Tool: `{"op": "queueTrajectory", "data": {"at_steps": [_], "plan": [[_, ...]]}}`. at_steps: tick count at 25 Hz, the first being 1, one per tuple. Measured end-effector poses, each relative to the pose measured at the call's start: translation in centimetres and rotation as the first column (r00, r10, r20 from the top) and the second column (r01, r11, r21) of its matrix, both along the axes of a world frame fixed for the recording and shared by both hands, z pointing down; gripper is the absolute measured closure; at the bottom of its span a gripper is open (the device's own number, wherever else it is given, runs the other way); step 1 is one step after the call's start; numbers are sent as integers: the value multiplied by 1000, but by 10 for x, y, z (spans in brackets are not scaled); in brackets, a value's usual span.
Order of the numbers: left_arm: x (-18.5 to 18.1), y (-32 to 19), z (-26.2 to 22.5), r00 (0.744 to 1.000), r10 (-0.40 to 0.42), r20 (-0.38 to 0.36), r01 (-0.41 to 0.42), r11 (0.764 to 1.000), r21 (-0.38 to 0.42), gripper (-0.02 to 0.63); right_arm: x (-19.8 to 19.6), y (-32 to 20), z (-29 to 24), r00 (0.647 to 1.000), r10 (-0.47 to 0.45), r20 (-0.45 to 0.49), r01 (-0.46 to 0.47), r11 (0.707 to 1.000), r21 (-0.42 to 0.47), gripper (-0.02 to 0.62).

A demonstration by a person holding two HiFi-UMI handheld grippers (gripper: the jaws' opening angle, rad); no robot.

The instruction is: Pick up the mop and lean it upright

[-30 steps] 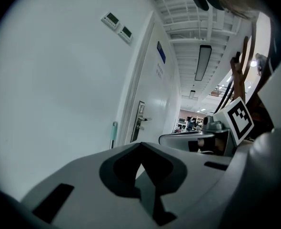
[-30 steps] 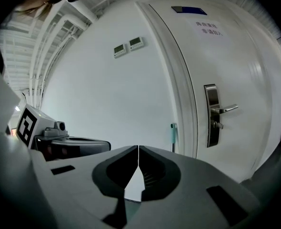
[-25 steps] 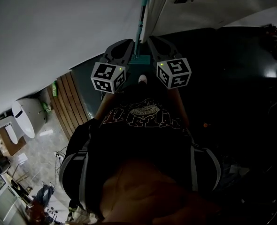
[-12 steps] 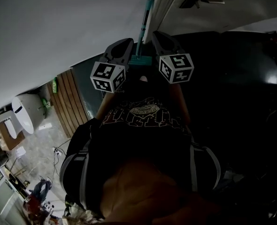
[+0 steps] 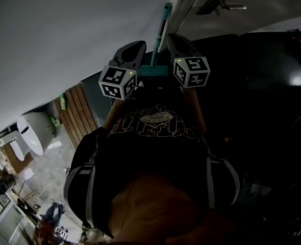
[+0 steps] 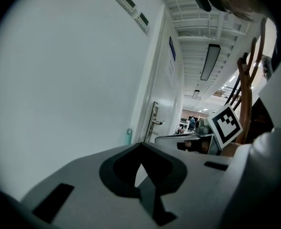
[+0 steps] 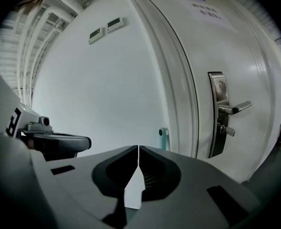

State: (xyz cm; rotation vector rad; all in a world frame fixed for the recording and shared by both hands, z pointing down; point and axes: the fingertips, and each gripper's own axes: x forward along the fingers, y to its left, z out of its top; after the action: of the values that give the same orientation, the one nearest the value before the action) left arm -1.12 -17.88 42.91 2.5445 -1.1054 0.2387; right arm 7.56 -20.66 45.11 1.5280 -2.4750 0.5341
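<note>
We are holding nothing: the left gripper [image 6: 140,149] and right gripper [image 7: 138,150] are sitting closed, empty. The mop [image 5: 162,30] is leaning upright against the far wall [image 5: 64,29], probably risking a sideways slide along that smooth surface.

1. A white wall [image 5: 64,29] blocks the way ahead of both grippers; its left stretch is bare.
2. The mop [image 5: 161,32] stands against it, between the left gripper [image 5: 135,50] and the right gripper [image 5: 173,41]; little room on either side.
3. On the right is a door [image 7: 235,56]; its lever handle [image 7: 233,108] juts outward.
</note>
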Motion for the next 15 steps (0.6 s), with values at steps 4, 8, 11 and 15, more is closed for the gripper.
{"op": "queueTrajectory", "data": {"at_steps": [4,8,11,15], "plan": [[-3,-9,1,1000,27,-2,-27,1000,-5,558,-3,-18,10,1000,25,-14,-25,1000,-14,574],[-2,-14,5,999,48,-8,-48,999,-12,558,0,-35,21,998,60,-20,-60,998,-10,574],[-9,-16,4,998,54,-20,-54,998,-19,558,-3,-44,26,996,83,-30,-83,996,-12,574],[-17,-21,5,998,56,-18,-56,998,-23,558,-5,-55,33,994,96,-41,-97,995,-22,574]]}}
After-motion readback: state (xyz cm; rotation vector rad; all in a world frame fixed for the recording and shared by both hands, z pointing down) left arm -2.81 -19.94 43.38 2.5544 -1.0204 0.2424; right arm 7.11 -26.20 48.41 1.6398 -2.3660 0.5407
